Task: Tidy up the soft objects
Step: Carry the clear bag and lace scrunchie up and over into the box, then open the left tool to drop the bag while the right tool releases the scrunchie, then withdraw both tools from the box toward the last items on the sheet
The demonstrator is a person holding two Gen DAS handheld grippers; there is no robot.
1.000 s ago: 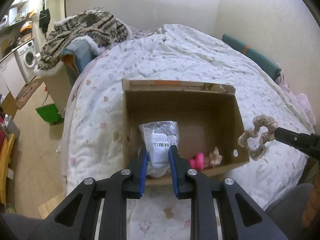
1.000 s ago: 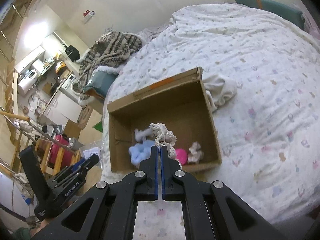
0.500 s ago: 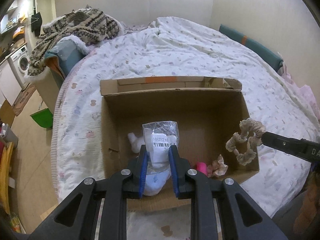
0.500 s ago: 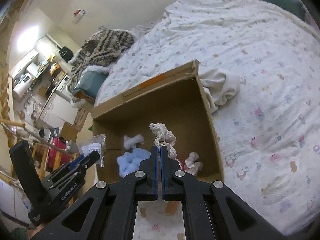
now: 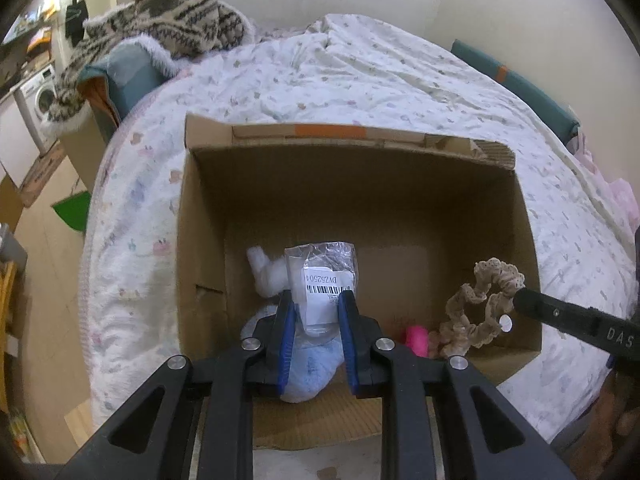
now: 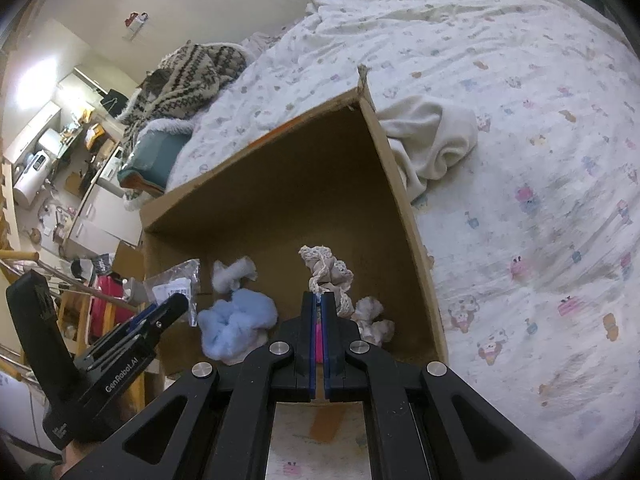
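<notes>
The clear plastic bag [image 5: 322, 284] with a white barcode label stands with its long side pointing away from the left gripper [image 5: 316, 332], up over the open cardboard box [image 5: 200, 240], and the label text reads upside down in the left wrist view. The beige lace scrunchie [image 5: 482, 304] hangs as a loose ring from the tip of the right gripper [image 6: 319, 322], inside the right part of the box. The box lies on a bed with a white printed cover [image 6: 540, 160], its opening facing the two grippers. On the box floor there is a light blue fluffy scrunchie [image 6: 236, 322], a white fluffy piece [image 6: 234, 272] behind it, a pink item [image 5: 416, 340] and a pale pinkish scrunchie [image 6: 374, 320] near the right wall. A cream cloth [image 6: 432, 140] lies on the cover just beside the right wall of the box, outside it. A striped knitted blanket [image 5: 168, 24] is piled at the far end of the bed. The left gripper is clenched on the lower part of the plastic bag, with the blue pads pressing its sides. The right gripper is closed tight, pinching the lace scrunchie at its edge.
</notes>
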